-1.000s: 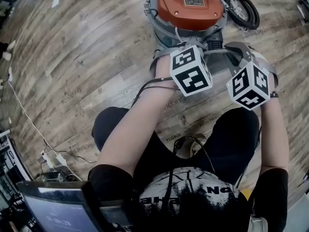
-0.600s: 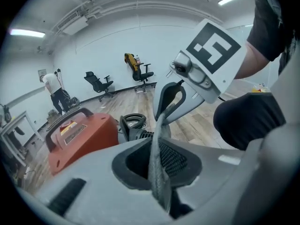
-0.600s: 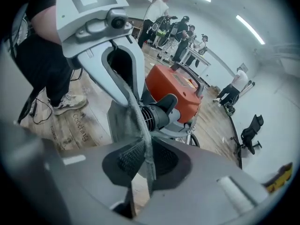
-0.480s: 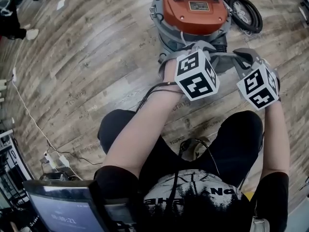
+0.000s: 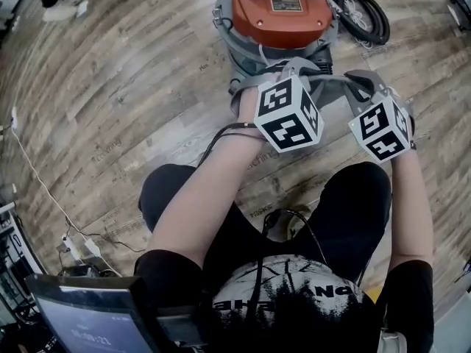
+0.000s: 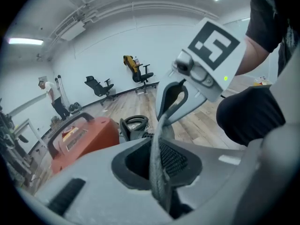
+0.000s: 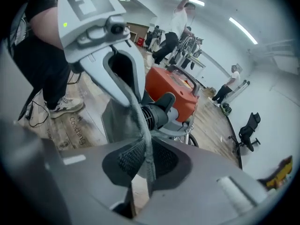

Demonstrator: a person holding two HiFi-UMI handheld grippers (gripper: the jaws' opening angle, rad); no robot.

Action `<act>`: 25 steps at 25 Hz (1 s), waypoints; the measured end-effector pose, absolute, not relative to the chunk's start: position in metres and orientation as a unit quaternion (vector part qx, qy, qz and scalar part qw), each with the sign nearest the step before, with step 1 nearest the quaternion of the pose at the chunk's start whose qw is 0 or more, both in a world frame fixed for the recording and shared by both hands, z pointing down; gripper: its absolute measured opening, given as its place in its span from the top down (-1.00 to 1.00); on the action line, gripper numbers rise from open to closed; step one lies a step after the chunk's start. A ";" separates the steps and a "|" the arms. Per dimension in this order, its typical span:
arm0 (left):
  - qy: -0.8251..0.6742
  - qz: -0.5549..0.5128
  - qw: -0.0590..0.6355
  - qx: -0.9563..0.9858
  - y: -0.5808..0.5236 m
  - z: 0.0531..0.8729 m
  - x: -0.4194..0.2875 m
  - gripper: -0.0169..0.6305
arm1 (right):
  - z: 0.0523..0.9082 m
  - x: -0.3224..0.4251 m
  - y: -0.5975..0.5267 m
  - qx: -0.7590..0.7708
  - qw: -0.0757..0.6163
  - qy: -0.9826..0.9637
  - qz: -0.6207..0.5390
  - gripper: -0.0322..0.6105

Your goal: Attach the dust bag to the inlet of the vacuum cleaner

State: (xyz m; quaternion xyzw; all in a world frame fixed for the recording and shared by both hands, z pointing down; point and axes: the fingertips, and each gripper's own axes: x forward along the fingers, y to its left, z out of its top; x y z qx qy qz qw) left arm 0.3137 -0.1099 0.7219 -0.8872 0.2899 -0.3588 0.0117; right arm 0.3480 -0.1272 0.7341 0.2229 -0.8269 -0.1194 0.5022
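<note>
The vacuum cleaner (image 5: 280, 13) has an orange lid on a grey drum and stands on the wooden floor ahead of my knees. In the right gripper view its black ribbed inlet (image 7: 157, 112) sticks out towards me. The grey fabric dust bag (image 5: 331, 87) is stretched between both grippers, close in front of the drum. My left gripper (image 6: 157, 165) is shut on one edge of the bag (image 6: 161, 139), and my right gripper (image 7: 143, 163) is shut on the other edge (image 7: 140, 139). In the head view the marker cubes (image 5: 288, 114) hide the jaws.
A coiled black hose (image 5: 364, 13) lies behind the vacuum at the right. Thin cables (image 5: 44, 190) run over the floor at the left, and a laptop (image 5: 88, 315) sits at the bottom left. People (image 7: 176, 20) and office chairs (image 6: 101, 86) are far across the room.
Both grippers keep their hold on the bag in front of the drum. The right gripper's cube has rolled a little; the left one sits slightly higher.
</note>
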 end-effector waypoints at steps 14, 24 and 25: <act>0.287 -0.376 -0.055 -0.879 -0.108 0.741 0.299 0.83 | 0.715 0.328 -0.125 0.221 0.488 -0.828 -0.167 0.78; 0.296 -0.331 -0.014 -0.896 -0.115 0.716 0.313 0.82 | 0.727 0.345 -0.136 0.238 0.505 -0.817 -0.142 0.79; 0.297 -0.334 -0.026 -0.894 -0.115 0.721 0.310 0.82 | 0.725 0.342 -0.135 0.234 0.507 -0.816 -0.150 0.79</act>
